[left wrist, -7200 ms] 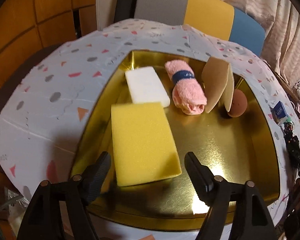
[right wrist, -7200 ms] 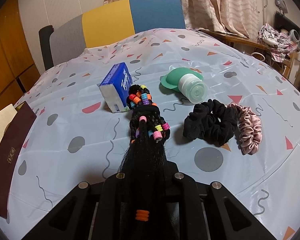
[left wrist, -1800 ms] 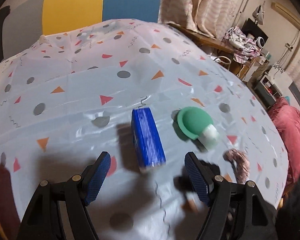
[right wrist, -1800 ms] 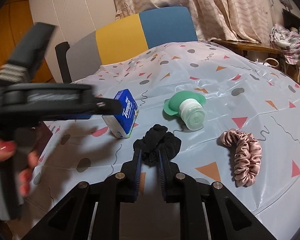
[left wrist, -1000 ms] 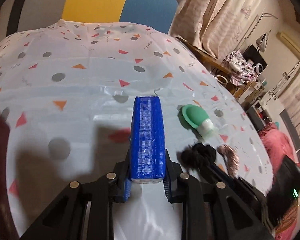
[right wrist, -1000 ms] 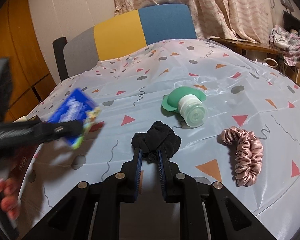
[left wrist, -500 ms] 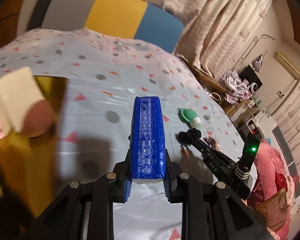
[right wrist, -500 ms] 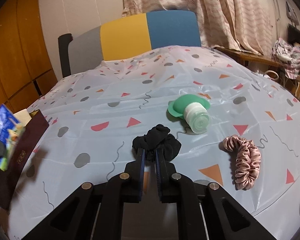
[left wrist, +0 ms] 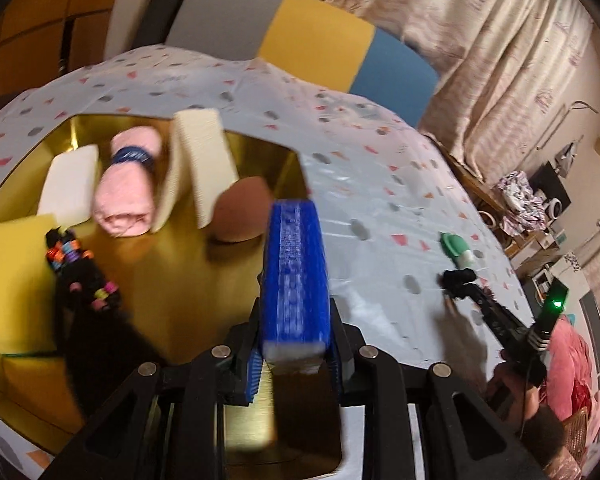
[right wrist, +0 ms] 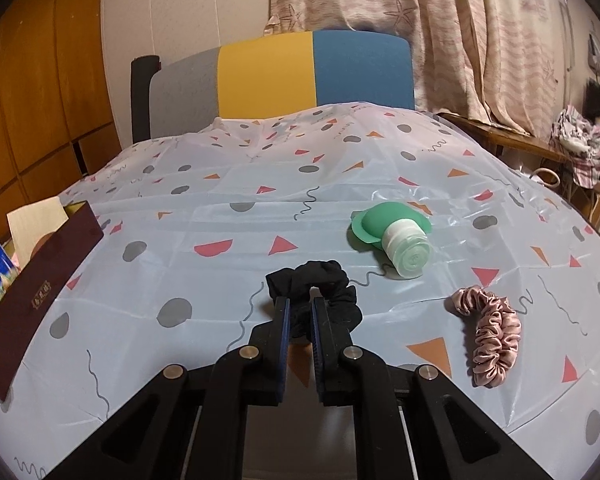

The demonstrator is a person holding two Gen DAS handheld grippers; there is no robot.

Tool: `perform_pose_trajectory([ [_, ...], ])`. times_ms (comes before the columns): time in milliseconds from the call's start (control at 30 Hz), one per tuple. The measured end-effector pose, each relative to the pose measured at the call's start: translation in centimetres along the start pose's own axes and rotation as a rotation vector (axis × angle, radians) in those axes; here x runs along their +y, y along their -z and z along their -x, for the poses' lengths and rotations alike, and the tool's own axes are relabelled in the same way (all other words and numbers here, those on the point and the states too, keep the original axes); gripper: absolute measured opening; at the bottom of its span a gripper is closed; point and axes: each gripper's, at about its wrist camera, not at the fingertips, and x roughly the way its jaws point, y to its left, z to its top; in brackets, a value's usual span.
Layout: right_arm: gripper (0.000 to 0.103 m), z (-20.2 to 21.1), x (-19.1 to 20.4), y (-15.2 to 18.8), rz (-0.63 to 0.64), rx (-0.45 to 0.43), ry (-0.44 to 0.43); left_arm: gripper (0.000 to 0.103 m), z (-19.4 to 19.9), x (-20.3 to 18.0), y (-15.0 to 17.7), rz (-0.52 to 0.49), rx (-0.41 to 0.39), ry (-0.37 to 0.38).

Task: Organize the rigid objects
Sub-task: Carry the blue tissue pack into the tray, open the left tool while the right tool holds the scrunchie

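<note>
Left wrist view: left gripper (left wrist: pixel 296 356) was clamped on a blue tissue pack (left wrist: pixel 294 276), held above the near right edge of a gold-lined tray (left wrist: pixel 204 312). Tray contents: yellow sponge (left wrist: pixel 12 280), white sponge (left wrist: pixel 70 184), rolled pink towel (left wrist: pixel 126 188), cream card (left wrist: pixel 204 160) leaning upright, brown ball (left wrist: pixel 242 216), beaded black hairpiece (left wrist: pixel 80 276).

Right wrist view: right gripper (right wrist: pixel 299 316) was pinched on a black scrunchie (right wrist: pixel 324 284) resting on the patterned tablecloth (right wrist: pixel 260 200). Just beyond lay a green silicone bottle (right wrist: pixel 392 236) on its side; a pink scrunchie (right wrist: pixel 488 332) lay apart to the right. The tray's dark outer wall (right wrist: pixel 40 288) stood at the left edge.
</note>
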Motion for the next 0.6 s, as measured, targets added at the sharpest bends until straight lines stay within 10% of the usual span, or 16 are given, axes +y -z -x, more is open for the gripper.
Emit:
perform_pose_trajectory([
  [133,0.02,0.4,0.1,0.1,0.005,-0.018,0.025,0.027,0.1,1.2,0.6,0.023,-0.005,-0.022],
  [233,0.078,1.0,-0.2,0.1,-0.014,-0.043,0.066,0.028,0.5,1.7,0.7,0.028,-0.017,-0.043],
  [600,0.084,-2.3,0.8,-1.4,0.031,0.12,0.084,0.048,4.7,2.8,0.8,0.013,-0.122,-0.089],
])
